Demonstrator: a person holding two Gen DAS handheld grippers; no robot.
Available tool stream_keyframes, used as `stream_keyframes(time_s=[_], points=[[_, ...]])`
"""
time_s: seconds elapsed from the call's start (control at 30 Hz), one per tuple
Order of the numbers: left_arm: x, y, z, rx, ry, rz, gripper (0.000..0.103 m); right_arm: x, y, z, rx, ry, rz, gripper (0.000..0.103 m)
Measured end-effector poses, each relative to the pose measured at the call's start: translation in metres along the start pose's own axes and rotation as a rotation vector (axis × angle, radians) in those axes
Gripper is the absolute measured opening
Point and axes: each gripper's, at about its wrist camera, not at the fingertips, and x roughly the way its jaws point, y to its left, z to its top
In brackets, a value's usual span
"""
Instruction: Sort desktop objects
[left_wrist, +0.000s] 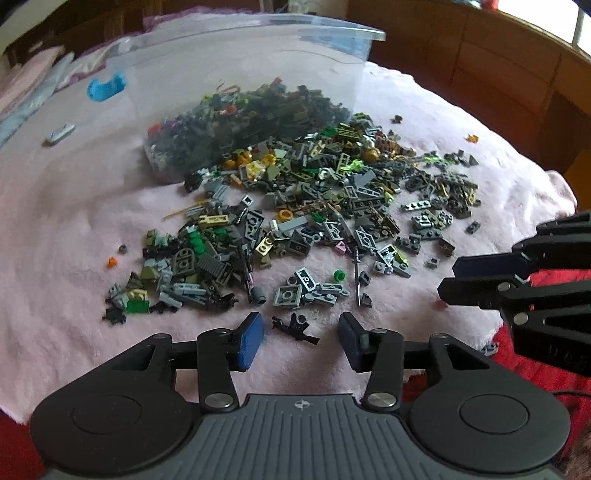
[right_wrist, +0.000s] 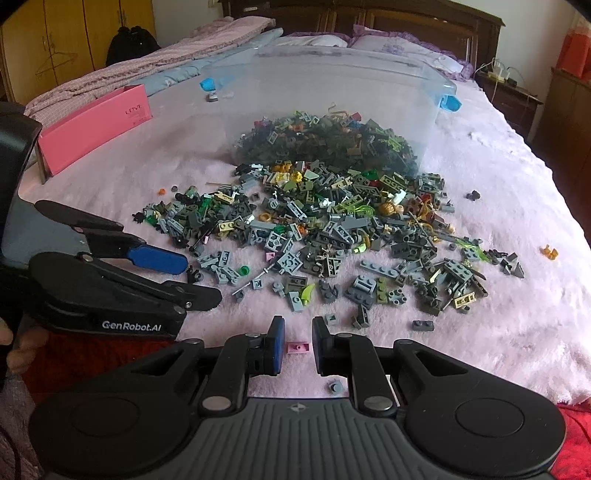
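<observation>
A pale pink fleecy blanket covers the bed, and on it lies one clear plastic bin tipped on its side, mouth toward the cameras, with two blue latches on its rim. From that mouth spills one broad heap of small building bricks, mostly grey, olive and dark green with flecks of yellow, orange and lime; it fans out toward the grippers and is too dense to count. One pink box stands at the far left, its long side running away up the bed. The left gripper has its jaws apart, gripping nothing, with a small black figure-like piece lying on the blanket between the pads. The right gripper stands narrowly open around one small pink plate, long axis crosswise; the pads seem not to touch it, though the view is tight.
</observation>
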Motion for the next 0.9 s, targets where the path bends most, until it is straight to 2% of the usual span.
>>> stream_keyframes(time_s=[0.1, 0.17, 0.3, 0.43, 0.63, 0.9], points=[[0.0, 0.0, 0.0, 0.03, -0.002, -0.014, 0.047, 0.001, 0.0, -0.002, 0.001, 0.006, 0.004, 0.017], [0.0, 0.002, 0.0, 0.051, -0.001, -0.031, 0.038, 0.002, -0.001, -0.003, 0.0, 0.012, 0.008, 0.018], [0.002, 0.002, 0.001, 0.1, -0.004, -0.059, 0.03, 0.002, -0.001, -0.006, -0.001, 0.018, 0.012, 0.019], [0.0, 0.001, 0.0, 0.113, -0.012, -0.056, 0.02, 0.002, -0.002, -0.008, 0.0, 0.017, 0.01, 0.02], [-0.008, 0.0, -0.001, 0.077, -0.03, -0.033, 0.02, 0.005, -0.002, -0.009, -0.011, 0.018, 0.006, 0.025], [-0.015, 0.002, -0.002, 0.06, -0.036, -0.019, 0.02, 0.013, -0.002, -0.014, -0.01, 0.034, 0.012, 0.025]])
